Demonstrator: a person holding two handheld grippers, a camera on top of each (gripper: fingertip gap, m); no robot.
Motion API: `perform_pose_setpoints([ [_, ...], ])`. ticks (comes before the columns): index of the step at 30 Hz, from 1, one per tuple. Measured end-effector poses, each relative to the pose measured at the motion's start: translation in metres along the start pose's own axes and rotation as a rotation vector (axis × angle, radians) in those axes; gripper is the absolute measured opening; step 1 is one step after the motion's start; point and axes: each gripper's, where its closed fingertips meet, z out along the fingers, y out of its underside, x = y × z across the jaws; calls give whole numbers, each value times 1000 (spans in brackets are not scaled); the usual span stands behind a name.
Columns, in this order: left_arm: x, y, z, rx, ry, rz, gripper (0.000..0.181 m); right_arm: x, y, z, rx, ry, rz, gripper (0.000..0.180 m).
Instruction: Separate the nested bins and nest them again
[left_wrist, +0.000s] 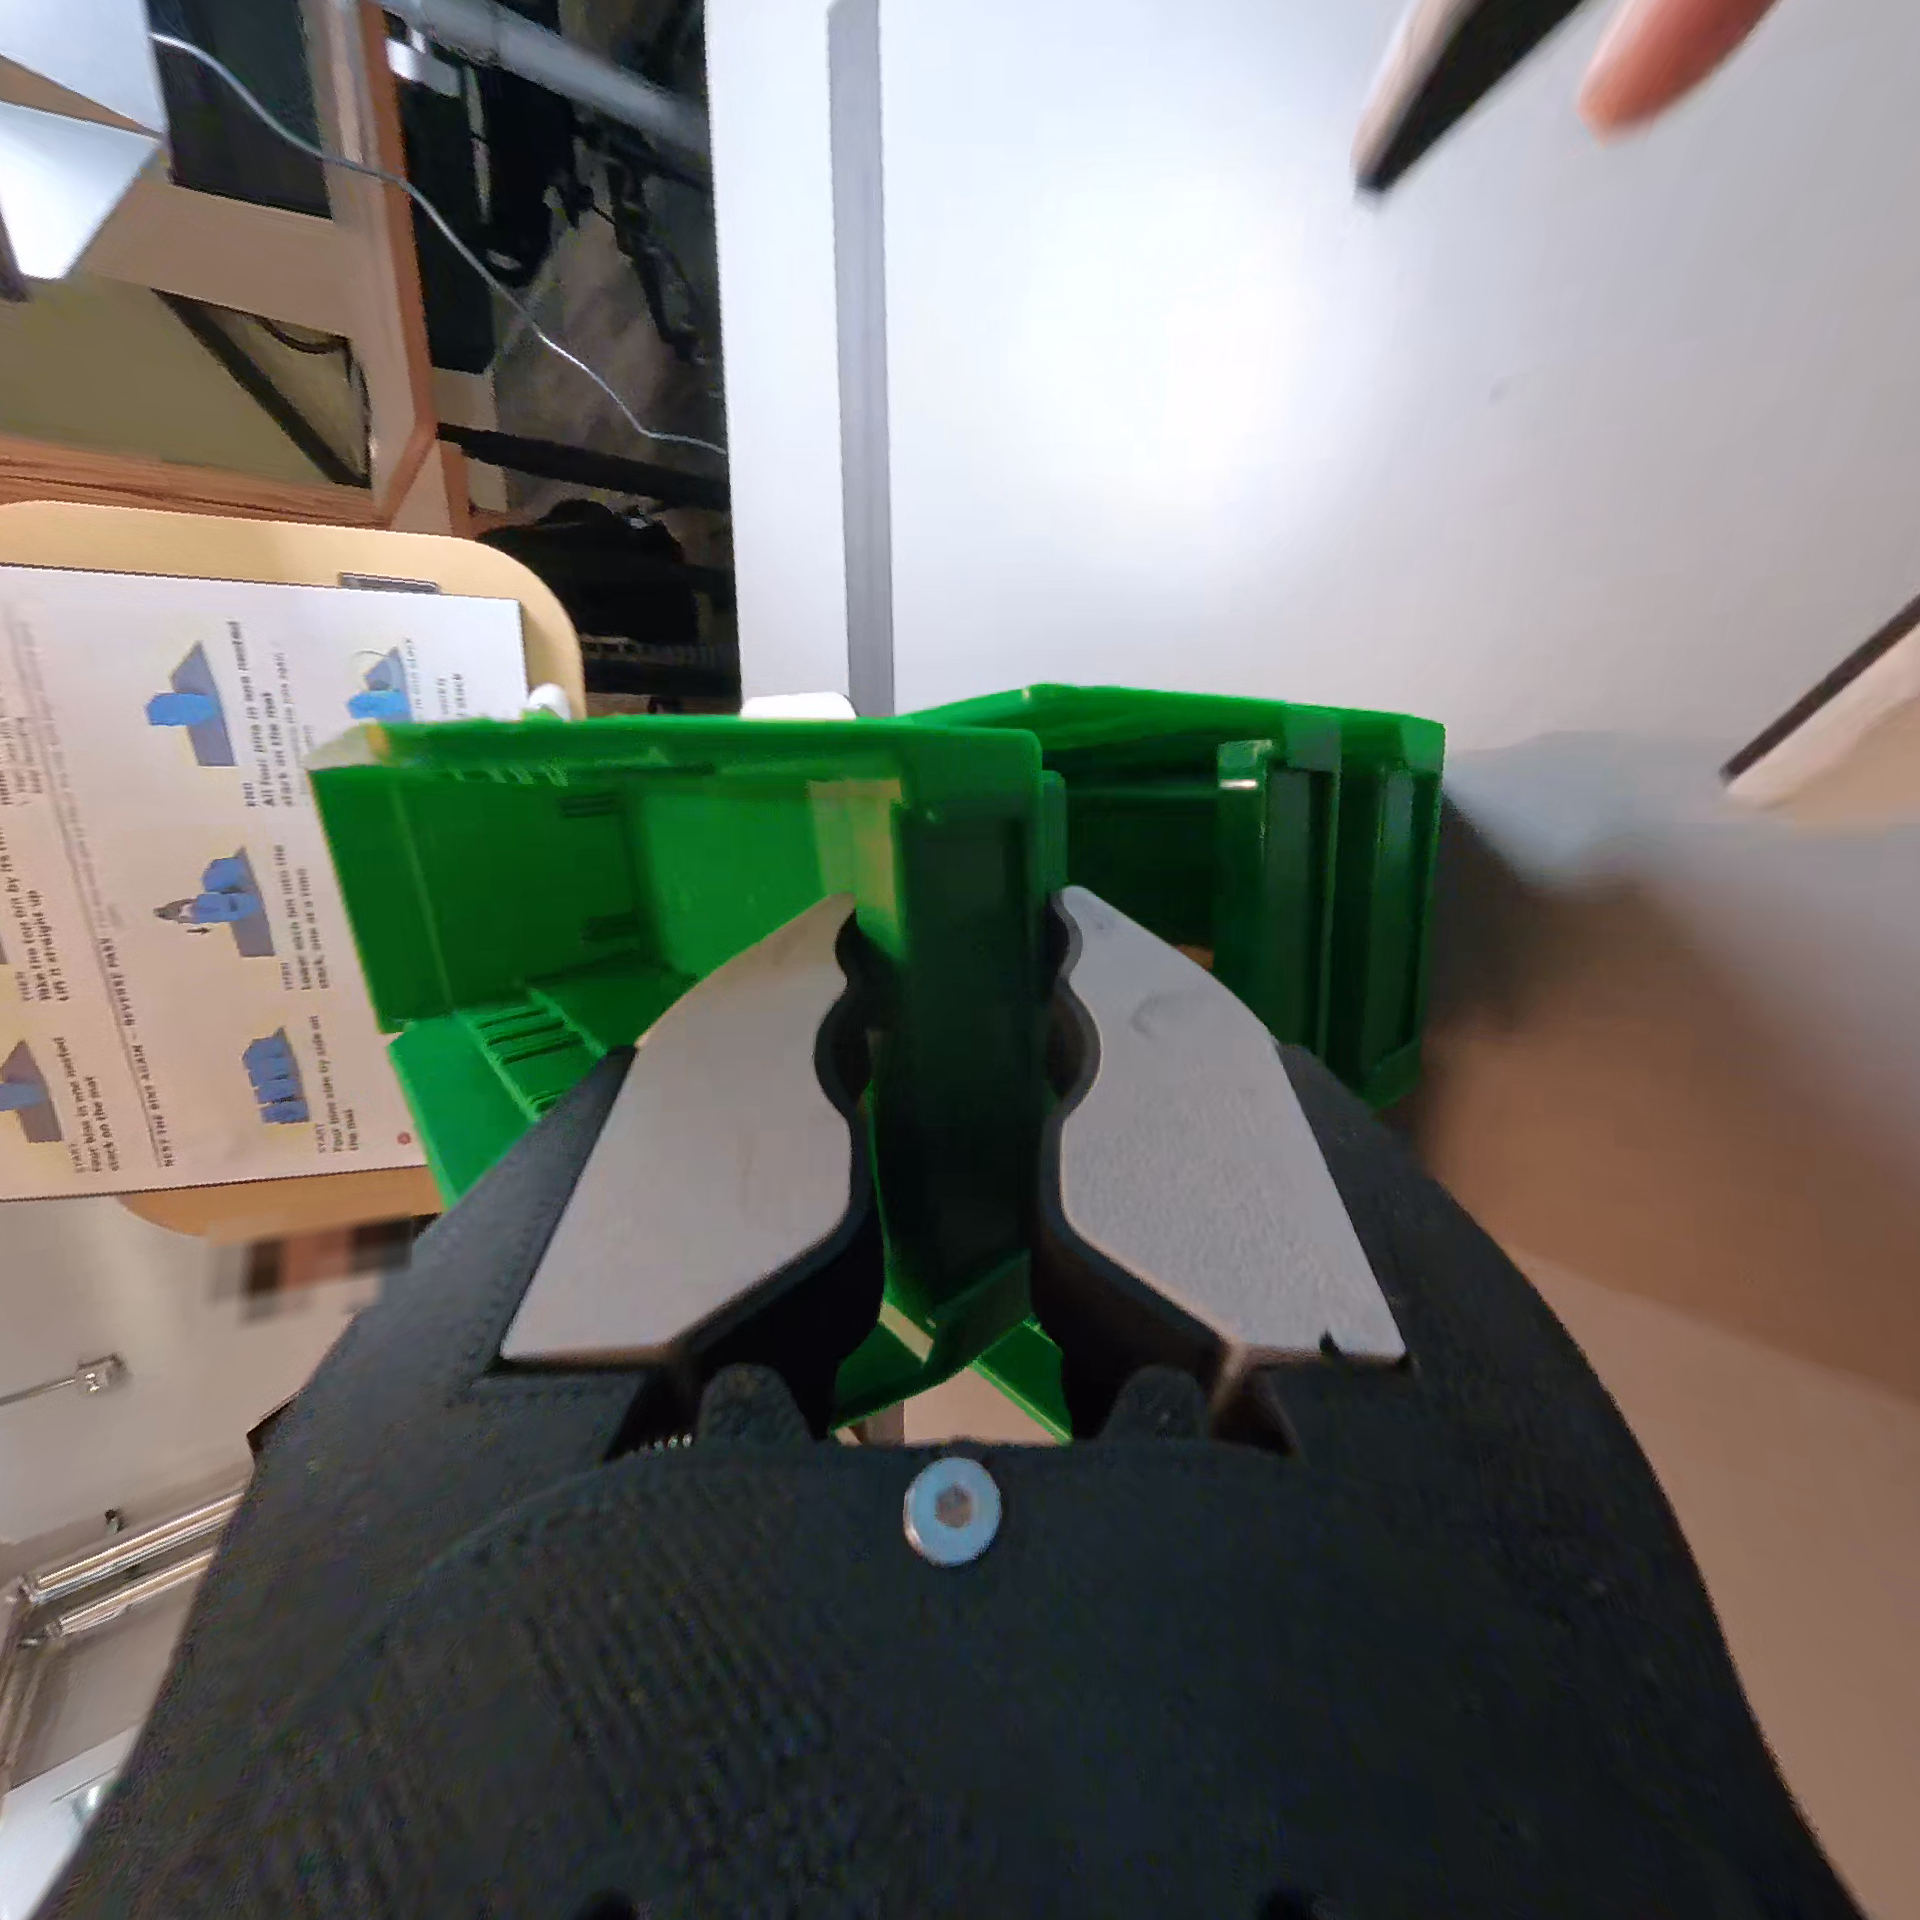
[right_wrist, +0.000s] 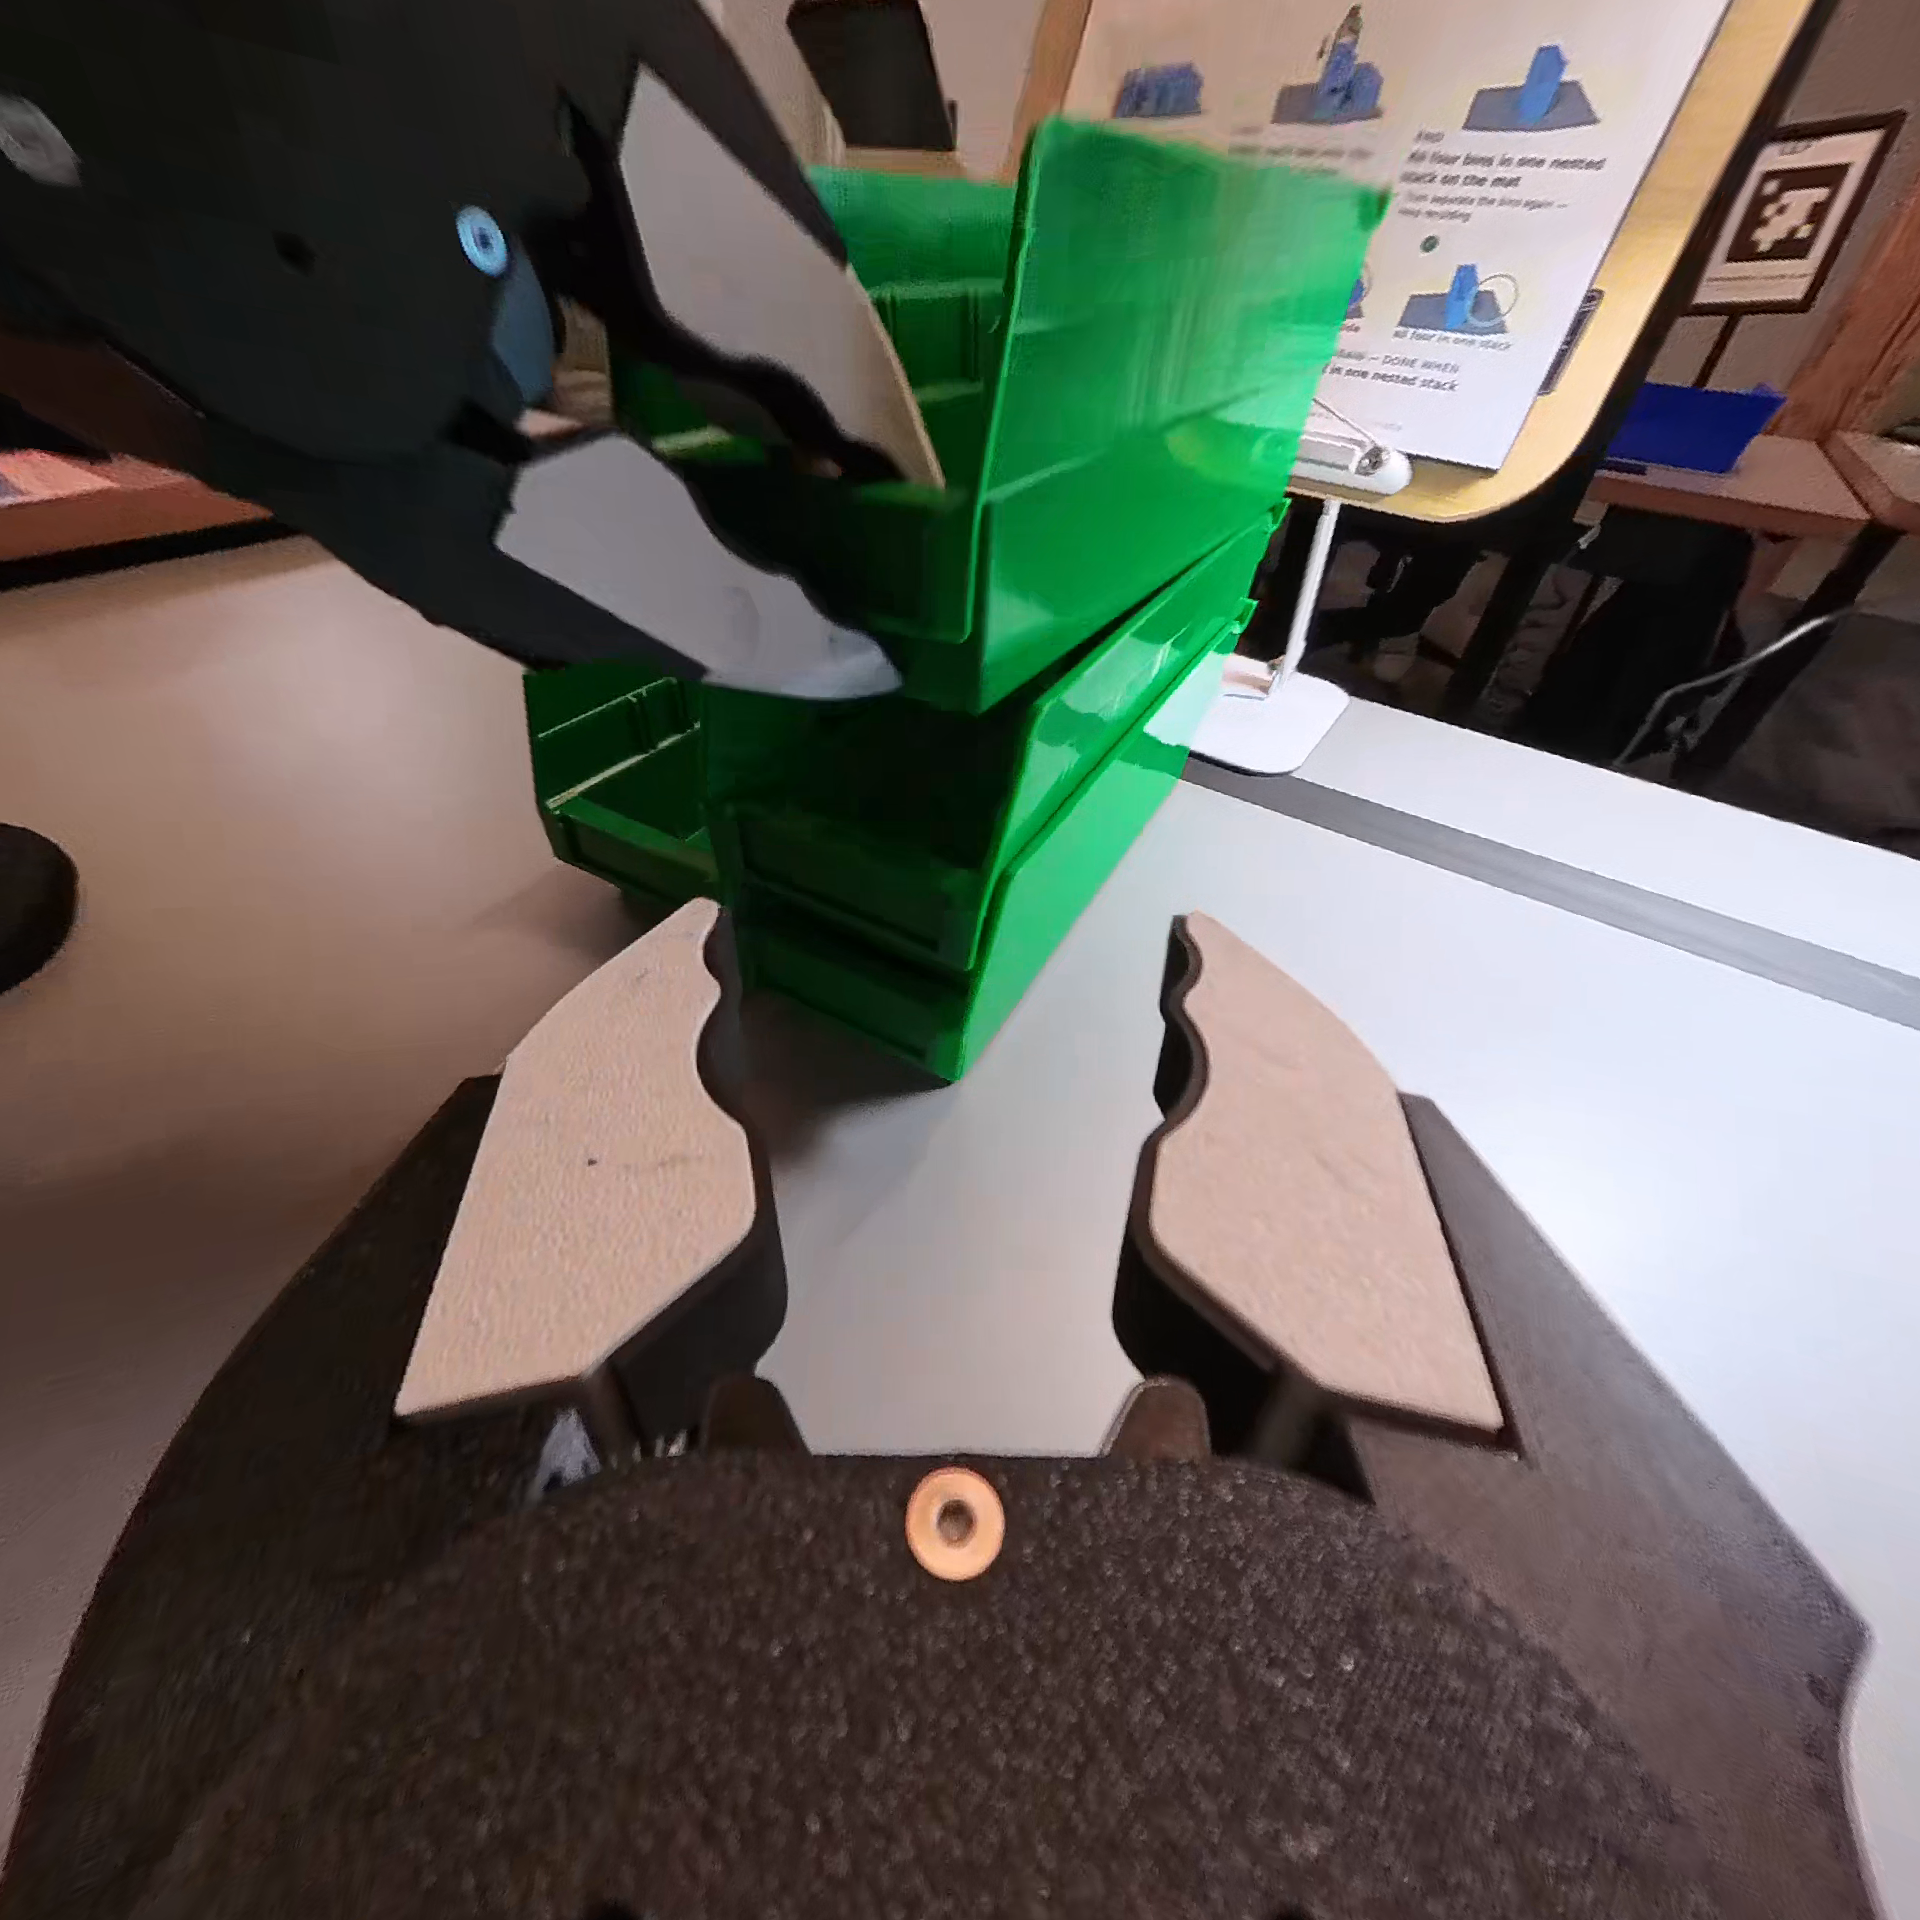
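Green top bin (right_wrist: 1091, 416), pinched by the left gripper (right_wrist: 831, 540), tilts above the stack (right_wrist: 935, 862); the spread right gripper (right_wrist: 945, 935) waits nearest below.

The top bin (right_wrist: 1122, 416) is sitting tilted on the stack (right_wrist: 935, 862) of bins, which is standing on the table (right_wrist: 1455, 1039). A further bin (right_wrist: 613, 769) is lying just left of the stack. Behind them the sheet (right_wrist: 1455, 208) is standing on its stand (right_wrist: 1278, 717).
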Motion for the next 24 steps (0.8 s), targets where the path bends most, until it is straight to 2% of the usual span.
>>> perform_pose_setpoints([
  [4,6,-1,5,-3,18,6,37,10,-4,-18,36,47,14,78],
  [7,13,-4,4,21,51,7,34,15,-4,-26,45,86,0,79],
  [10,15,-10,-2,73,73,-29,46,15,-1,-29,37,96,-4,81],
  [16,8,-18,-45,293,146,-227,49,12,5,-28,14,102,-37,81],
  [20,-8,12,-70,383,133,-408,50,5,4,-24,3,87,-69,81],
  [24,-1,70,-61,321,114,-530,49,-7,3,-16,-9,60,-119,79],
])
